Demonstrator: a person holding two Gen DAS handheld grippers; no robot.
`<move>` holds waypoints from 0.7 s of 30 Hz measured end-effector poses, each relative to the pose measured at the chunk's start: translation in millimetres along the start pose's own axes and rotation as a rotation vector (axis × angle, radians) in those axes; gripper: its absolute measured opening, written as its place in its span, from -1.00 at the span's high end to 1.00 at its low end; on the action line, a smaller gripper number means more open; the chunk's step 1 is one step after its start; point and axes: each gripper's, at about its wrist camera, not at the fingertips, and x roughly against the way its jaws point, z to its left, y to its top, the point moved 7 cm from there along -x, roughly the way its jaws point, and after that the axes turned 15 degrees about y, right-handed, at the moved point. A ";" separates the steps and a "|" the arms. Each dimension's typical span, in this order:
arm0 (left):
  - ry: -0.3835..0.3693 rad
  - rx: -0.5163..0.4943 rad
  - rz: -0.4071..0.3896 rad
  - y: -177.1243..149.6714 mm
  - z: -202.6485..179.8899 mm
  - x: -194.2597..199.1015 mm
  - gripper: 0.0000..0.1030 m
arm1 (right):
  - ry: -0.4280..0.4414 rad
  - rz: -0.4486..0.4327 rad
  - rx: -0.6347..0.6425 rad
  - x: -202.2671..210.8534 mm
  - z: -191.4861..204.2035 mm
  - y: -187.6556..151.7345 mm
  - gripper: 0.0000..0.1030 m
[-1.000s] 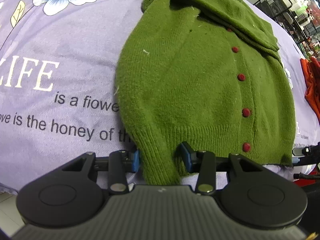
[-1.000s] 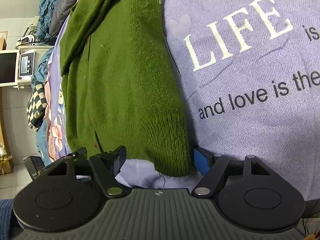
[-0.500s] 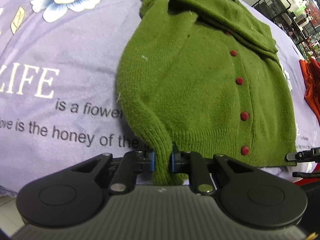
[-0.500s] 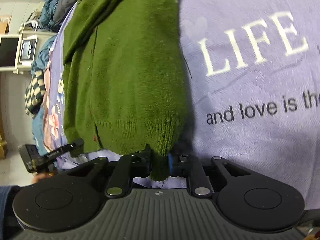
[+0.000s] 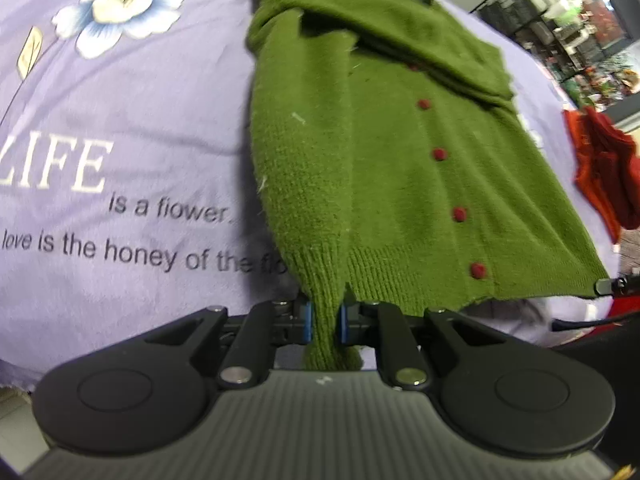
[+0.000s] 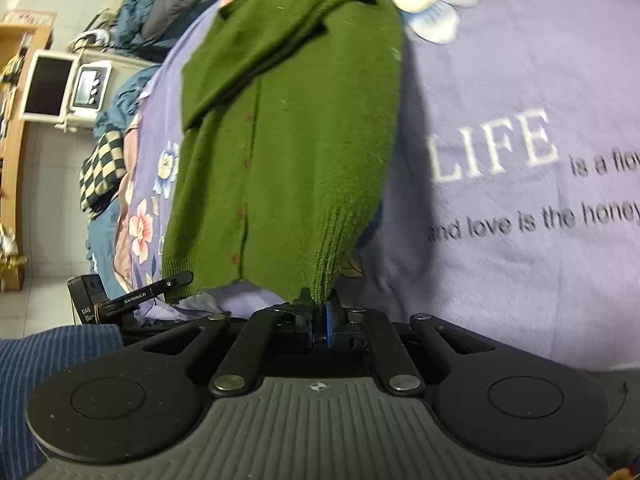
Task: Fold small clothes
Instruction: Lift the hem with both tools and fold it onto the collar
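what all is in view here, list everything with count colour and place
cardigan: 1, green with red buttons, lying on the sheet, both hem corners gripped
sheet: 1, lilac with flowers and black and white lettering, under the cardigan
red cloth: 1, red, on the sheet to the right in the left view
checked cloth: 1, black and cream, hanging at the far left in the right view
blue bedding: 1 heap, dark blue, top left in the right view
screens: 2, white frames, on a shelf at the left in the right view
left tongs: 1, black with blue pads, shut on a hem corner
right tongs: 1, black with blue pads, shut on the other hem corner
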 end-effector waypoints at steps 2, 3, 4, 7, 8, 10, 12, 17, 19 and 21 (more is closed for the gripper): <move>0.028 0.004 0.012 -0.7 0.9 -7.3 0.78 | -0.018 0.002 -0.003 -11.2 -9.9 -0.7 0.80; 0.033 0.007 0.008 0.4 0.4 -7.7 0.77 | -0.033 0.010 0.014 -18.8 -13.8 -1.0 0.81; 0.032 0.011 0.001 1.8 -0.3 -6.2 0.77 | -0.030 0.012 0.015 -24.7 -13.5 -1.2 0.81; 0.023 0.018 -0.033 10.1 -4.6 3.5 0.77 | -0.015 0.001 0.013 -31.7 -9.3 0.2 0.81; 0.021 0.014 -0.049 16.5 -5.9 7.3 0.77 | -0.010 -0.001 0.022 -29.2 -7.0 2.1 0.81; 0.019 0.012 -0.084 32.2 -8.3 13.8 0.77 | 0.000 -0.026 0.039 -27.7 -0.4 11.7 0.81; 0.021 0.008 -0.118 53.1 -13.3 17.8 0.77 | 0.020 -0.054 0.046 -27.1 8.8 25.5 0.81; 0.045 -0.029 -0.209 119.8 -24.9 21.2 0.77 | 0.058 -0.175 0.086 -21.7 26.3 90.2 0.80; 0.056 -0.031 -0.249 149.1 -30.7 22.8 0.77 | 0.063 -0.213 0.108 -22.7 32.9 117.0 0.80; 0.062 -0.028 -0.295 180.0 -33.4 22.9 0.77 | 0.059 -0.252 0.142 -23.7 39.6 144.8 0.80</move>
